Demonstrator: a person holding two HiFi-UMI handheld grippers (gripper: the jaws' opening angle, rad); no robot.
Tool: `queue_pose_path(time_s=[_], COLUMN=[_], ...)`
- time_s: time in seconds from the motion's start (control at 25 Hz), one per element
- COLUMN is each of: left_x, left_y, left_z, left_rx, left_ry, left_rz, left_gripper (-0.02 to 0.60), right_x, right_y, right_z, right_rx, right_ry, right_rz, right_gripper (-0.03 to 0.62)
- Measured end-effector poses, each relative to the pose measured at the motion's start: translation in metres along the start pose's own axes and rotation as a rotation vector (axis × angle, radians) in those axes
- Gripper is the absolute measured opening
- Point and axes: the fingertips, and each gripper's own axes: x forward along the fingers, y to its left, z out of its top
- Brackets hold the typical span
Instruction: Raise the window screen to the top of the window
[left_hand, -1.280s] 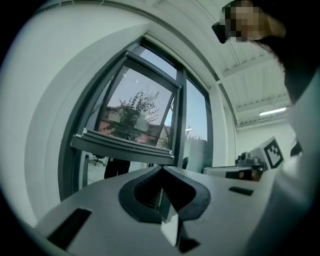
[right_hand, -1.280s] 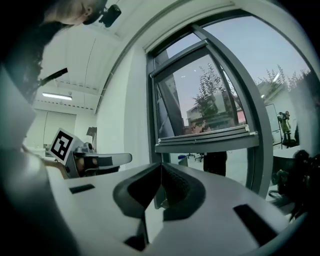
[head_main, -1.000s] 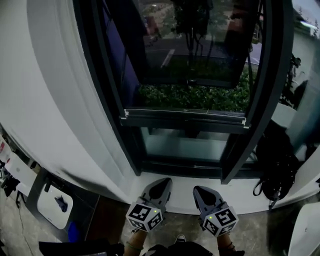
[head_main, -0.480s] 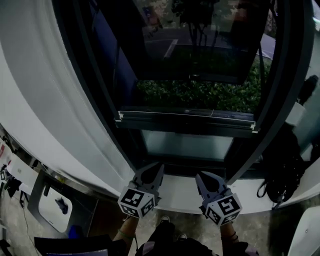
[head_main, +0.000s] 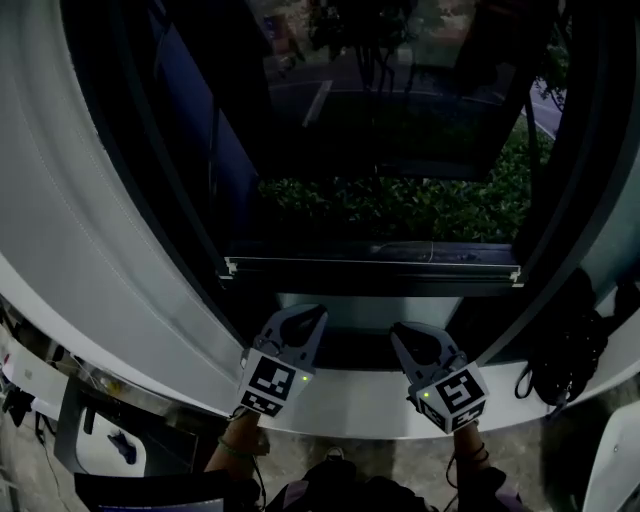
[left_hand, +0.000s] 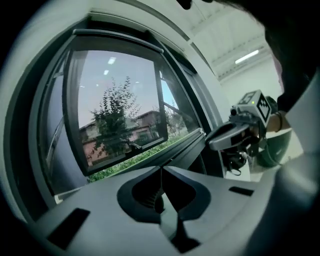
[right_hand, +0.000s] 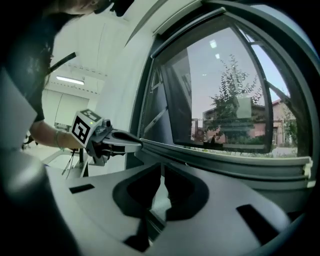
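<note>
The window screen's bottom rail sits low in the window frame, not far above the white sill. Its long axis runs level from the left upright to the right. Both tools wait just beneath it with their noses pointing up at it, the left gripper under its left half and the right gripper right of its middle, about equally near. I see no contact. Each gripper view shows its own jaws pressed together on nothing, which the head view cannot settle. Only the head view shows the rail's whole span and the tall stretch of window above it.
</note>
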Motion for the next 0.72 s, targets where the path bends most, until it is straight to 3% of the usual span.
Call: queue_pose_path(time_s=[0.36,0.72], left_x=[0.031,0.045], left_y=[0.040,0.049], left_z=[-0.020,-0.032], left_rx=[0.407,0.520], left_ry=[0.180,0.238], left_rz=[-0.114,-0.225], left_gripper=[0.002,0.029], right_x=[0.055,0.076], right_y=[-0.027,-0.052], right_z=[0.001,-0.006], right_rx=[-0.303,-0.561], right_ry=[0.207,0.411], right_rz=[-0.013,-0.045], right_gripper=[0.015,0.043])
